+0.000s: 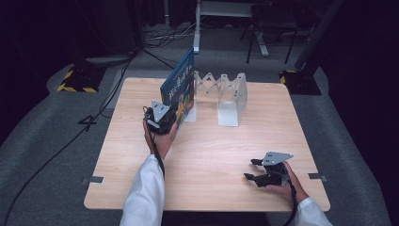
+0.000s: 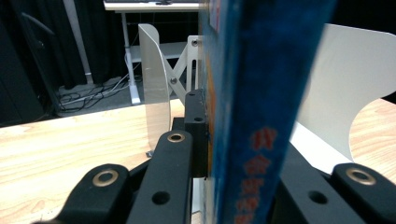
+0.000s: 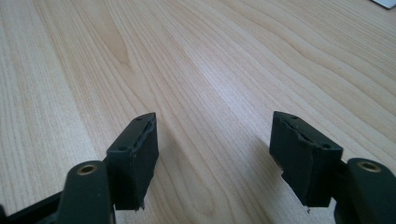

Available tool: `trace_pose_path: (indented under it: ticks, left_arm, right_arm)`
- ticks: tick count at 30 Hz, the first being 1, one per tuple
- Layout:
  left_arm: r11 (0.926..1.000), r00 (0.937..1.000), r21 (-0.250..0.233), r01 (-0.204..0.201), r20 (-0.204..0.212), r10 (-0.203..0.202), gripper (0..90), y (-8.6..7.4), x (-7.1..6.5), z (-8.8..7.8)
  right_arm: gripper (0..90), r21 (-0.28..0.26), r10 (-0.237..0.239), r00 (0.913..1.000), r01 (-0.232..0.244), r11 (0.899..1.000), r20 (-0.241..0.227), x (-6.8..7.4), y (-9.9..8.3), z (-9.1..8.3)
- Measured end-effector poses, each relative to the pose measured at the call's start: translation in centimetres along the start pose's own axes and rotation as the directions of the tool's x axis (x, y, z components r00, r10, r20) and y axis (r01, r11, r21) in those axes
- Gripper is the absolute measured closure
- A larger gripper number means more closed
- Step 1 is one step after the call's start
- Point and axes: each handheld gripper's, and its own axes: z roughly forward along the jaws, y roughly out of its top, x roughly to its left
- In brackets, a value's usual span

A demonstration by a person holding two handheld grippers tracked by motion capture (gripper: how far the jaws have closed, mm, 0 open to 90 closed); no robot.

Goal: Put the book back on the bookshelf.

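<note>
A blue picture book (image 1: 179,82) stands upright on the wooden table (image 1: 207,155), against the left end plate of a white expanding book rack (image 1: 221,94). My left gripper (image 1: 165,114) is shut on the book's near edge; in the left gripper view the blue book (image 2: 261,107) sits pinched between the black jaws, spine toward the camera. My right gripper (image 1: 252,169) rests near the table's front right, open, with nothing between its fingers. In the right gripper view the right gripper (image 3: 215,149) shows bare wood between its two pads.
The rack's second white plate (image 1: 233,99) stands right of the book, with a scissor link between the plates. In the left gripper view a curved rack plate (image 2: 156,84) rises ahead. Cables and stands lie on the grey floor beyond the table.
</note>
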Motion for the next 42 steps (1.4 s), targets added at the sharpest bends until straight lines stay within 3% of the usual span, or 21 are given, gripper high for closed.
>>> trace_pose_path:
  ticks: [13,22,25,29,35,39,42]
  left_arm:
    - [0.9991,0.9993,0.023,-0.036,-0.007,0.036,82.4,0.8,-0.7,1.8]
    - [0.9999,0.9997,0.014,0.004,-0.025,-0.004,81.8,1.0,-0.5,2.9]
    - [0.9999,0.9995,0.016,0.006,-0.031,-0.005,81.1,0.9,-0.2,3.1]
    - [0.9993,0.9982,0.03,-0.023,-0.055,0.024,78.3,0.6,-0.1,3.1]
    - [0.9991,0.9982,0.042,-0.01,-0.059,0.013,76.4,0.1,0.4,3.0]
    - [0.9975,0.9972,0.065,-0.029,-0.067,0.034,74.4,-0.4,0.6,2.9]
    - [0.9979,0.9984,0.062,-0.019,-0.051,0.022,74.3,-0.7,0.8,2.8]
  right_arm:
    - [31.6,0.001,0.004,1.0,-0.004,1.0,0.009,0.0,0.0,0.0]
    - [32.7,0.0,0.003,0.9997,-0.003,1.0,0.022,0.0,0.0,-0.1]
    - [32.6,0.0,0.004,0.9997,-0.004,1.0,0.022,0.0,0.0,-0.1]
    - [32.6,-0.001,0.005,0.9997,-0.005,1.0,0.022,0.0,0.0,0.0]
    - [32.6,0.0,0.009,0.9998,-0.009,1.0,0.02,-0.1,0.0,0.0]
    - [32.6,0.001,0.01,0.9998,-0.01,1.0,0.019,-0.1,0.0,0.0]
    - [32.6,0.001,0.01,0.9998,-0.01,1.0,0.019,-0.1,0.0,0.0]
